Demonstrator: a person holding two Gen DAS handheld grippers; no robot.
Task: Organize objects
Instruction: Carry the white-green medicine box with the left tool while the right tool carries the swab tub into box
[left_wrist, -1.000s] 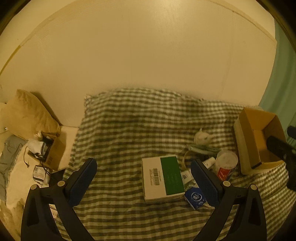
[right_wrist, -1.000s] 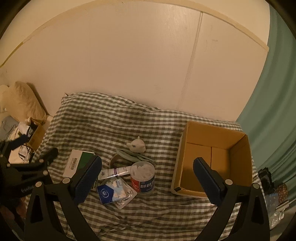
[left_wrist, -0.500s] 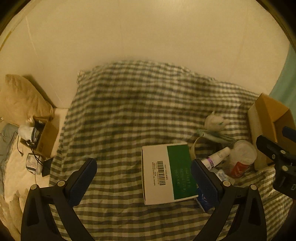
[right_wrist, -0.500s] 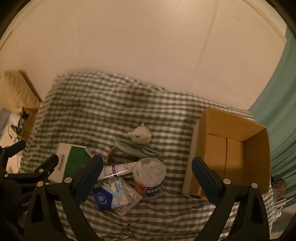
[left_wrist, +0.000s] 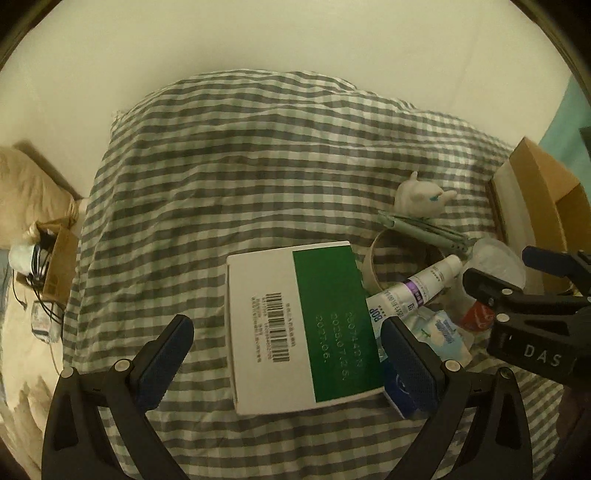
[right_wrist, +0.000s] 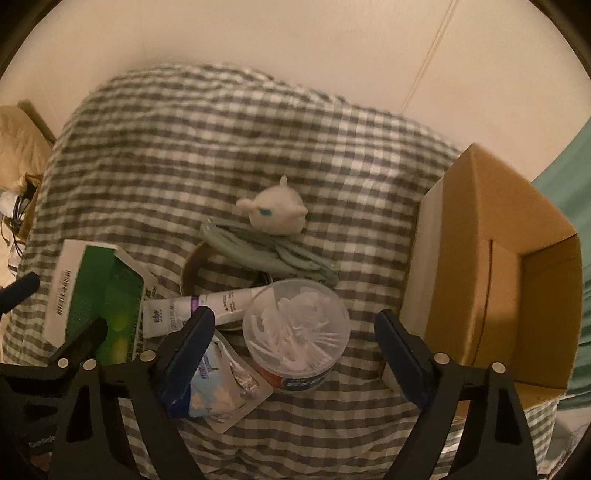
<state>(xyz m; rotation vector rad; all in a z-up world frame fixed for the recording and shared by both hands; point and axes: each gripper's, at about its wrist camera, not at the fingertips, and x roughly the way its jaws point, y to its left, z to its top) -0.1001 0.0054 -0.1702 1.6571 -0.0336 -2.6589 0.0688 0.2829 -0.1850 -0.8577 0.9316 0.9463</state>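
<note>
Right now both claws hang over a bed covered in a checked blanket (left_wrist: 258, 155), and neither holds anything.

The left claw (left_wrist: 284, 356) is spread wide, its two blue pads straddling the green-and-white box (left_wrist: 295, 328) that lies flat in the lower middle of the left view. The right pad sits just beside the box's right edge, above a blue packet (left_wrist: 397, 389) tucked against it. A white tube (left_wrist: 417, 291) leans on the box's upper right corner.

The right claw (right_wrist: 295, 350) is also wide, with the clear tub of cotton swabs (right_wrist: 295, 332) between its pads in the lower middle of the right view. A foil-backed wipes packet (right_wrist: 225, 391) lies at lower left, touching the left pad. Above the tub lie a tape ring (right_wrist: 192, 266), a folded grey-green cloth (right_wrist: 266, 247) and a small white plush toy (right_wrist: 275, 210). The open cardboard box (right_wrist: 498, 236) stands at the right edge, just beside the tub, and looks like the place things should go.

Risks, as I judge them:
- The pile is crowded, so a closing pad could pinch the wipes packet or blue packet along with the intended item.
- Lifting the green-and-white box would likely roll the tube off it.
- The tub's smooth round wall could slip or tip on the soft bedding.
- The two claws are close enough to collide.
</note>
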